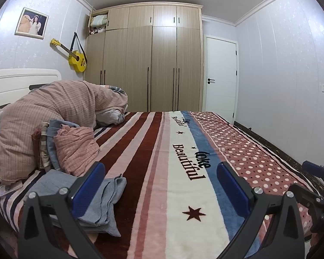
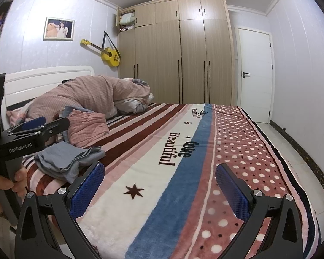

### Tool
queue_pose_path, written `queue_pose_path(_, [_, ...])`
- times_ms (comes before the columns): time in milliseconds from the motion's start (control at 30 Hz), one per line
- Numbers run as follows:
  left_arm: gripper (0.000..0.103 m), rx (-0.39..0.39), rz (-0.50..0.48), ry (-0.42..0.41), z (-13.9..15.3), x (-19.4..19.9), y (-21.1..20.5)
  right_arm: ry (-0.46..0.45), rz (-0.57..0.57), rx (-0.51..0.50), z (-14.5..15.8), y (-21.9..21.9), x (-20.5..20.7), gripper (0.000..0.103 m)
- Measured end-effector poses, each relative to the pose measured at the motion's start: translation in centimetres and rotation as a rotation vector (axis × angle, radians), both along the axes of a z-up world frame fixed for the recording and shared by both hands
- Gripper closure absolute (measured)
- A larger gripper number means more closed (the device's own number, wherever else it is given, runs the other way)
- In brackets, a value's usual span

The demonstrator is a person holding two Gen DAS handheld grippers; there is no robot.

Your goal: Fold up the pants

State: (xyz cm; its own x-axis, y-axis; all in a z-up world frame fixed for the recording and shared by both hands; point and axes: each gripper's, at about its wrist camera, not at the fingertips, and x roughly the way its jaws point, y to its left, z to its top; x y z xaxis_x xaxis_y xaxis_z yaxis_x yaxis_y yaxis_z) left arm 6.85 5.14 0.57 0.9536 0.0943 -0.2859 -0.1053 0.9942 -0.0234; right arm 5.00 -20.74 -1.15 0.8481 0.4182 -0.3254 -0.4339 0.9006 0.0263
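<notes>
I see both my left claw and right claw wide open and empty, the grey pants apparently already folded on the bed.

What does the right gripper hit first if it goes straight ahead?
Probably the blanket: the open right gripper points low across the bed, nothing between the fingers. The grey pants lie off to its left. Depth unclear.
</notes>
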Motion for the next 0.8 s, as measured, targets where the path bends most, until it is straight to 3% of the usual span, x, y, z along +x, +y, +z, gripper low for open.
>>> queue_pose_path(800, [0.001,-0.005,-0.020,0.000,0.23,0.03,0.12,0.000,-0.002,0.005,-0.01,0.23,-0.14,0.001])
